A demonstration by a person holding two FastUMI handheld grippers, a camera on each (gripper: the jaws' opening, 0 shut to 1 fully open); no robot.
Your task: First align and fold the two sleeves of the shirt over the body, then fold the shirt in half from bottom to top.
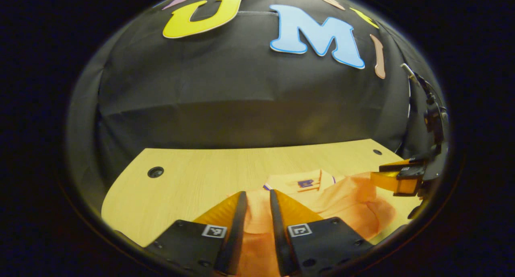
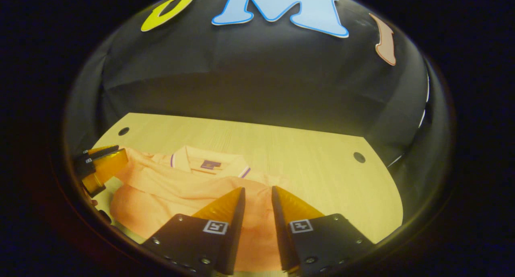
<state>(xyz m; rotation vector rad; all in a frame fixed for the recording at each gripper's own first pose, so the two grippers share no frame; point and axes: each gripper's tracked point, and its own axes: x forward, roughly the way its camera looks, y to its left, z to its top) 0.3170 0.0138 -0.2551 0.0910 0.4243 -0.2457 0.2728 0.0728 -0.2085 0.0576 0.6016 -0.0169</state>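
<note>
Softly rumpled shirt [image 2: 193,192] on smooth woodgrain table [image 2: 314,156]

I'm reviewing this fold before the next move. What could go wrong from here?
1. Both the left gripper and the right gripper stand open over the shirt, so a careless pinch might grab extra layers.
2. The cloth looks bunched near the collar; the fold may come out uneven.

Pale wooden table [image 1: 209,168], seemingly dim booth
</note>
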